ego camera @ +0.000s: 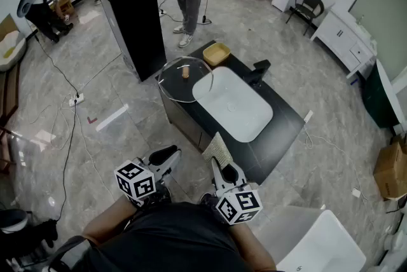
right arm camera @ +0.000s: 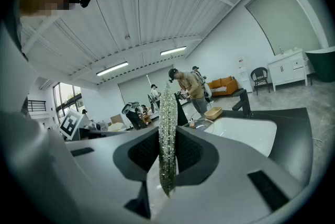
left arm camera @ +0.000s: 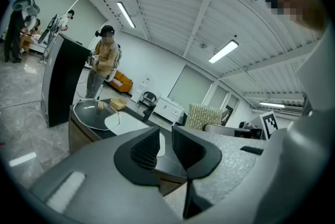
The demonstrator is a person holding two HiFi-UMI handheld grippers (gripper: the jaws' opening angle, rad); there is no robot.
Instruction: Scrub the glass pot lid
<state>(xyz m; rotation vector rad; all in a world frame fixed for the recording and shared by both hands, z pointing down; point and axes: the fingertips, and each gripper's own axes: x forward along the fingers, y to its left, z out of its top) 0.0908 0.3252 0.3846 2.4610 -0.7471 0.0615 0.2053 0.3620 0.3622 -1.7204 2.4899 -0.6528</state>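
The dark tabletop (ego camera: 289, 121) stood in the middle of the grey floor, and a white sink (ego camera: 232, 105) was set into it. The glass pot lid (ego camera: 173, 88) lay flat on the tabletop at about 10 o'clock from the sink. Its rim reached over the edge of the basin, and its small knob (ego camera: 185, 71) pointed up. No tool touched the lid; both tools were well apart from it, off the near end of the tabletop at 6 o'clock.

The left tool (ego camera: 166, 155) was released: its jaws stood a little apart and nothing was between them. The right tool (ego camera: 224, 167) was clenched on a glittering scouring cloth (right arm camera: 167, 139), which stood upright between the jaws and rose above them.

A yellow bowl (ego camera: 216, 54) sat at 12 o'clock from the sink, just beside the lid. A black faucet (ego camera: 257, 69) stood at 1 o'clock from the sink.
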